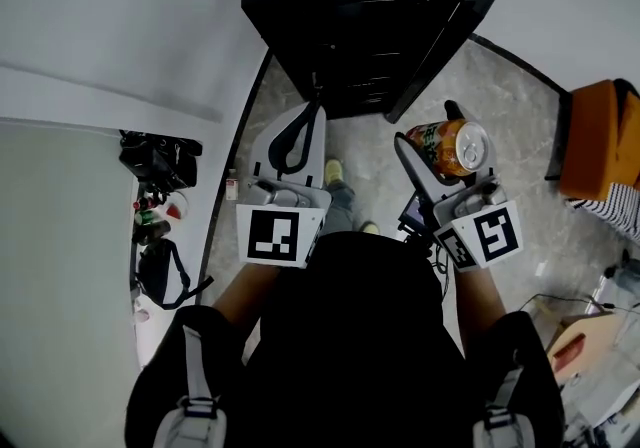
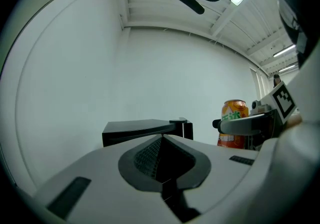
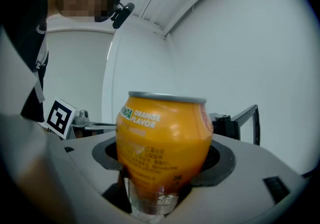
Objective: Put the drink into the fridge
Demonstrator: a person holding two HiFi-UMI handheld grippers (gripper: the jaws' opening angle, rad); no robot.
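An orange drink can (image 1: 450,146) sits upright between the jaws of my right gripper (image 1: 428,128), which is shut on it. In the right gripper view the can (image 3: 165,138) fills the middle, held low on its body by the right gripper (image 3: 165,170). The black fridge (image 1: 350,16) stands just ahead on the floor, its door (image 1: 462,24) swung open to the right. My left gripper (image 1: 312,116) is shut with nothing in it and points at the fridge. The left gripper view shows the left gripper (image 2: 161,140), the fridge top (image 2: 142,129) and the can (image 2: 234,118) off to the right.
A black bag and small bottles (image 1: 158,176) lie along the white surface (image 1: 60,266) at the left. An orange seat (image 1: 600,136) stands at the right and a cardboard box (image 1: 580,346) at the lower right. Marble floor (image 1: 520,106) runs beside the fridge door.
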